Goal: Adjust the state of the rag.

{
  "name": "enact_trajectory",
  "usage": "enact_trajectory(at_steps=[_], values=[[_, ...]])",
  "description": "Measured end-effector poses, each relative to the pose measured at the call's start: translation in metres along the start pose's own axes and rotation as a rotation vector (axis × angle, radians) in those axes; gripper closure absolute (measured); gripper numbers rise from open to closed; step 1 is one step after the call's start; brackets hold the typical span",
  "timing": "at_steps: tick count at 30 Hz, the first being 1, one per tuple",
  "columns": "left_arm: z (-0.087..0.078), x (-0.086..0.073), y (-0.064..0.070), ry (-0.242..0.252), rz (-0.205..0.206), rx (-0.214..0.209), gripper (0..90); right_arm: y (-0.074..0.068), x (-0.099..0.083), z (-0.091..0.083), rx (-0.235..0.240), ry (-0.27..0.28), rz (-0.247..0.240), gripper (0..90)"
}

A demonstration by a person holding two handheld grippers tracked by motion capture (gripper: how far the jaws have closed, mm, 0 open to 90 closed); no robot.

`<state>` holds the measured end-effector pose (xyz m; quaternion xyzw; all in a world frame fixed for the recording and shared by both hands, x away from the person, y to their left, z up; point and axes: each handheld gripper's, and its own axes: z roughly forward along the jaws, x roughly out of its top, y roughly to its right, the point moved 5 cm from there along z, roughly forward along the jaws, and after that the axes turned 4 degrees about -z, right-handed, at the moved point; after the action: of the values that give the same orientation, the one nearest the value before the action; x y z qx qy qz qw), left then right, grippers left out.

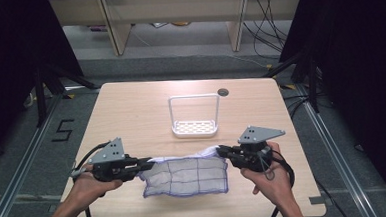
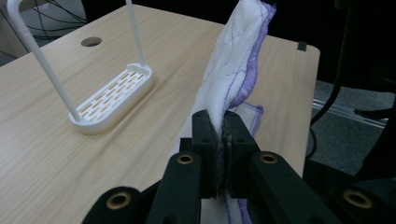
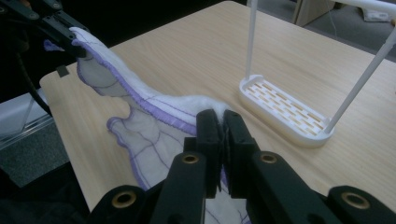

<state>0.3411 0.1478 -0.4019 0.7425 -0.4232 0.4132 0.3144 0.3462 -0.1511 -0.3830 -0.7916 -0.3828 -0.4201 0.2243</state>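
Note:
A white cloth (image 1: 187, 176) with purple grid lines and purple hem hangs stretched between my two grippers over the table's near edge. My left gripper (image 1: 150, 163) is shut on its left top corner; in the left gripper view the cloth (image 2: 236, 60) rises from between the closed jaws of that gripper (image 2: 220, 122). My right gripper (image 1: 221, 150) is shut on the right top corner, with the cloth (image 3: 154, 109) running away from my own gripper (image 3: 221, 120) toward the other gripper (image 3: 70, 39). The cloth's lower part rests on the table.
A white slotted rack (image 1: 194, 128) with a tall wire hoop stands mid-table beyond the cloth, also seen as the rack (image 2: 112, 95) and the rack (image 3: 285, 109). A round cable hole (image 1: 223, 92) lies behind it. The wooden table (image 1: 131, 111) has dark floor around it.

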Motion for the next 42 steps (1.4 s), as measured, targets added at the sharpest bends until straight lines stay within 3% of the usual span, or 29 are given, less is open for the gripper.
enact_trajectory(at_steps=[2,3,9,14,16,17,18,20,22,26,30,31,33,35,37,39,42], values=[[-0.003,0.003,0.004,0.008,-0.006,-0.008,84.7,-0.002,0.002,-0.006,0.002,0.016,-0.031,86.9],[-0.005,0.005,0.005,0.015,-0.006,-0.014,84.6,-0.006,0.002,-0.009,0.01,0.012,-0.015,86.9],[-0.021,0.019,0.015,0.024,-0.011,-0.046,84.3,-0.016,0.01,-0.024,0.022,0.043,-0.047,86.9],[-0.037,0.031,0.026,0.026,-0.009,-0.091,84.4,-0.03,0.02,-0.042,0.057,0.035,-0.045,86.9],[-0.044,0.036,0.031,0.03,-0.011,-0.106,84.4,-0.036,0.025,-0.049,0.067,0.048,-0.071,86.9],[-0.046,0.038,0.034,0.045,-0.015,-0.116,84.4,-0.037,0.027,-0.052,0.079,0.051,-0.088,86.9],[-0.049,0.04,0.036,0.053,-0.015,-0.132,84.4,-0.044,0.031,-0.058,0.103,0.051,-0.074,86.9],[-0.05,0.043,0.038,0.065,-0.021,-0.146,84.4,-0.044,0.032,-0.059,0.107,0.051,-0.092,86.9],[-0.047,0.044,0.036,0.061,-0.031,-0.148,84.3,-0.044,0.033,-0.059,0.114,0.042,-0.078,86.9],[-0.024,0.036,0.012,0.001,-0.066,-0.126,84.2,-0.021,0.026,-0.04,0.097,0.004,-0.032,86.9],[0.009,0.022,-0.027,-0.052,-0.101,-0.065,84.1,0.013,0.012,-0.001,0.074,-0.066,0.032,86.9],[0.017,0.018,-0.037,-0.059,-0.107,-0.052,84.0,0.02,0.009,0.009,0.068,-0.094,0.072,86.9],[0.033,0.01,-0.057,-0.084,-0.125,-0.015,83.9,0.039,0.003,0.029,0.035,-0.132,0.064,86.8],[0.047,0.001,-0.075,-0.102,-0.153,0.002,83.7,0.053,-0.002,0.047,0.025,-0.159,0.096,86.8],[0.059,-0.008,-0.086,-0.12,-0.176,0.022,83.6,0.064,-0.006,0.063,0.007,-0.193,0.11,86.8],[0.068,-0.015,-0.093,-0.137,-0.162,0.05,83.3,0.069,-0.012,0.076,0.002,-0.22,0.132,86.8],[0.077,-0.022,-0.098,-0.13,-0.182,0.056,83.2,0.078,-0.019,0.088,-0.019,-0.255,0.1,86.8]])
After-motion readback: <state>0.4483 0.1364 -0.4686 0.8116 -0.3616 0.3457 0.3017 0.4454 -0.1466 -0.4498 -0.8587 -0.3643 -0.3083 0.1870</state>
